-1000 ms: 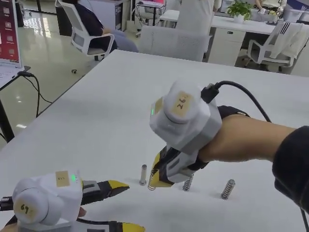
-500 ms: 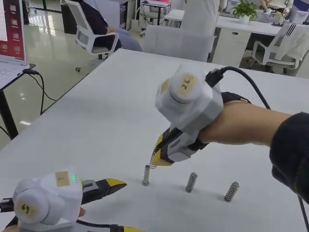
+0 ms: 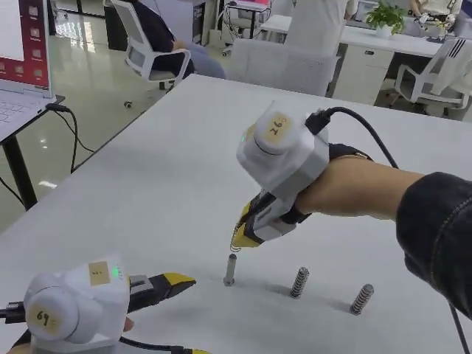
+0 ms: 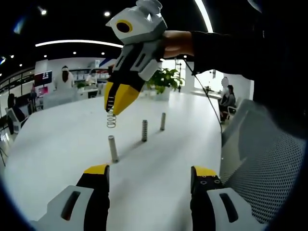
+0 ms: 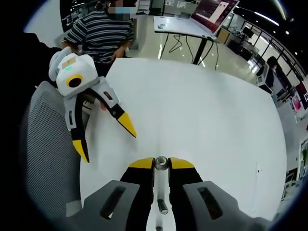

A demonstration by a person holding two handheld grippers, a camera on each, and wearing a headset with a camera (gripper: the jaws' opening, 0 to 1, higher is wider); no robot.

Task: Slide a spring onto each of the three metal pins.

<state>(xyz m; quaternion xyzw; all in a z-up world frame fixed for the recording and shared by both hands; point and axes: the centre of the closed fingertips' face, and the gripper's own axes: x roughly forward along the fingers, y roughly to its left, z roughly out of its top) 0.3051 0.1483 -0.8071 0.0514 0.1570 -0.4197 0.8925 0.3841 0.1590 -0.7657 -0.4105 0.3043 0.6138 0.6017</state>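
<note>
My right gripper (image 3: 240, 240) is shut on a small spring (image 3: 234, 243) that hangs from its yellow tips just above a bare metal pin (image 3: 230, 270) standing on the white table (image 3: 147, 184). To the right stand two more pins, each wearing a spring (image 3: 299, 282) (image 3: 361, 299). In the right gripper view the spring (image 5: 161, 162) shows end-on between the shut jaws, with the pin (image 5: 162, 207) below. My left gripper (image 3: 188, 317) rests open at the near left. Past its open jaws, the left gripper view shows the spring (image 4: 111, 113) over the bare pin (image 4: 113, 148).
A laptop (image 3: 26, 59) sits on a side desk at the far left, with a cable hanging off it. Office chairs (image 3: 147, 44) and desks stand beyond the table's far edge, and a person sits there. A mesh chair (image 5: 48, 159) is beside the table.
My right gripper has lifted the spring off the table beside the pin and carried it up and left, so it now hangs over the bare pin. The left gripper stays put.
</note>
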